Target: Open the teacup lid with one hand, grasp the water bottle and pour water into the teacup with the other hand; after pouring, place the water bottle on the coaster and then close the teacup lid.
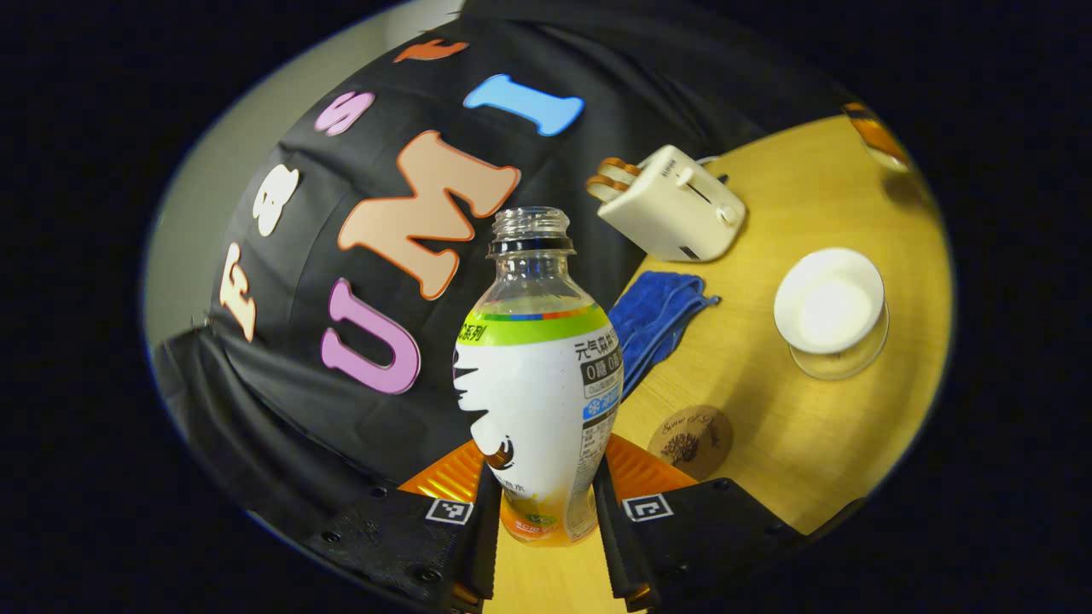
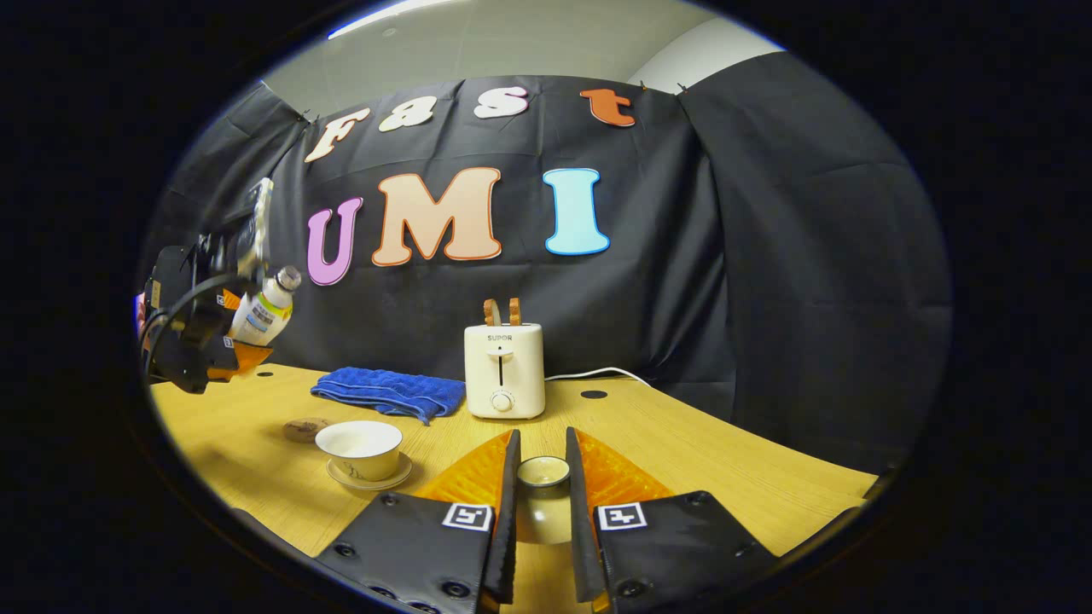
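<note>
In the left gripper view, the left gripper [image 1: 546, 512] pinched the water bottle [image 1: 539, 375] between its two fingers, low on the body, and the bottle had no cap on its neck. The bottle was lifted above the bench [image 1: 793, 426] and the view was tilted. Just beyond the bottle, the round coaster [image 1: 691, 441] lay flat on the bench with nothing on it. Farther on stood the teacup [image 1: 829, 303] on its clear saucer [image 1: 840, 362], open, with a white inside; I could not tell whether there was water in it. Behind the coaster lay a folded blue towel [image 1: 657, 320], and behind that a cream toaster [image 1: 674, 213] with two slices in its slots. In the right gripper view, the right gripper [image 2: 543, 486] held the teacup lid [image 2: 543, 490] between its fingers, both sides pressing on it, close above the bench [image 2: 682, 460]. To the left of it the teacup [image 2: 359, 448] sat on its saucer [image 2: 368, 479], with the coaster [image 2: 305, 428] a little beyond it. Then came the towel [image 2: 388, 392] and the toaster [image 2: 504, 369] beside it, near the black cloth wall. Far to the left, the left gripper [image 2: 213, 341] was high over the bench and held the bottle [image 2: 263, 311] tilted, with the neck pointing up to the right.
</note>
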Demonstrator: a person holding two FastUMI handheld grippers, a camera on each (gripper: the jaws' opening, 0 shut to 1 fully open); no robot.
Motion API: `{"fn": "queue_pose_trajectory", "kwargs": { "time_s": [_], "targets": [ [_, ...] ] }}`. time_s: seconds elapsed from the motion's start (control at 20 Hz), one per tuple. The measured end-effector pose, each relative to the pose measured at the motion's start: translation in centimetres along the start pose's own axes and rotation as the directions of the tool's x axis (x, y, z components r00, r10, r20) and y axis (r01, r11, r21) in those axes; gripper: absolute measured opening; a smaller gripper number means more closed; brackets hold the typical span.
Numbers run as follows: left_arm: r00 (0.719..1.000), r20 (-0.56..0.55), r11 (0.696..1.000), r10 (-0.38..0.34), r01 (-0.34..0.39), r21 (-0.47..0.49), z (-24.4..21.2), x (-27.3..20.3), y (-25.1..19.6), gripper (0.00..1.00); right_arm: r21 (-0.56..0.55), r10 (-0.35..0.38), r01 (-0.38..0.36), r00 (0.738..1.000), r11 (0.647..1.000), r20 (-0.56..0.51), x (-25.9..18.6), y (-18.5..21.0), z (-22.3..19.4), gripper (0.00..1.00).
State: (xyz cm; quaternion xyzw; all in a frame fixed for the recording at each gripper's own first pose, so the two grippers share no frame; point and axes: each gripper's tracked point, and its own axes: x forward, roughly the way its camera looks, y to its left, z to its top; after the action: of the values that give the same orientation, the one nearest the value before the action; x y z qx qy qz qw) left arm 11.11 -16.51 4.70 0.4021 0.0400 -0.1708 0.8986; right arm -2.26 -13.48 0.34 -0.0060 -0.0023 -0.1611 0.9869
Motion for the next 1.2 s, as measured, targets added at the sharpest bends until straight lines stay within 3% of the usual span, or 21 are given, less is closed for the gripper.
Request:
{"fn": "queue_pose_trajectory", "kwargs": {
  "time_s": [0.1, 0.25, 0.35, 0.5, 0.75, 1.2],
  "targets": [
    [1.0, 0.027, 0.974, -0.016, 0.021, -0.227, 0.2, 0.4, -0.4, 0.48, 0.0, 0.0, 0.0, 1.0, 1.0, -0.001, 0.0, 0.0, 0.0, 0.31],
    [0.995, 0.089, 0.843, -0.044, 0.085, -0.532, 0.8, 1.8, -0.7, 0.48, 0.0, 0.0, 0.0, 1.0, 1.0, -0.001, -0.1, 0.0, 0.1, 0.3],
    [0.993, 0.114, 0.758, -0.033, 0.099, -0.645, 0.6, 2.9, -1.1, 0.48, 0.0, 0.001, -0.001, 1.0, 1.0, -0.001, 0.0, 0.0, 0.0, 0.29],
    [0.99, 0.136, 0.678, -0.032, 0.122, -0.725, 0.1, 4.5, -1.7, 0.48, 0.0, -0.001, 0.001, 1.0, 1.0, 0.0, 0.0, 0.0, 0.1, 0.3],
    [0.987, 0.13, 0.657, -0.094, 0.16, -0.737, -0.4, 6.8, -4.3, 0.48, 0.0, -0.003, 0.003, 1.0, 1.0, -0.002, 0.0, 0.0, 0.1, 0.31],
    [0.986, 0.125, 0.637, -0.113, 0.168, -0.752, -0.8, 7.2, -5.1, 0.51, 0.0, 0.004, -0.004, 1.0, 1.0, 0.0, 0.0, 0.1, 0.0, 0.3]
  ]
}}
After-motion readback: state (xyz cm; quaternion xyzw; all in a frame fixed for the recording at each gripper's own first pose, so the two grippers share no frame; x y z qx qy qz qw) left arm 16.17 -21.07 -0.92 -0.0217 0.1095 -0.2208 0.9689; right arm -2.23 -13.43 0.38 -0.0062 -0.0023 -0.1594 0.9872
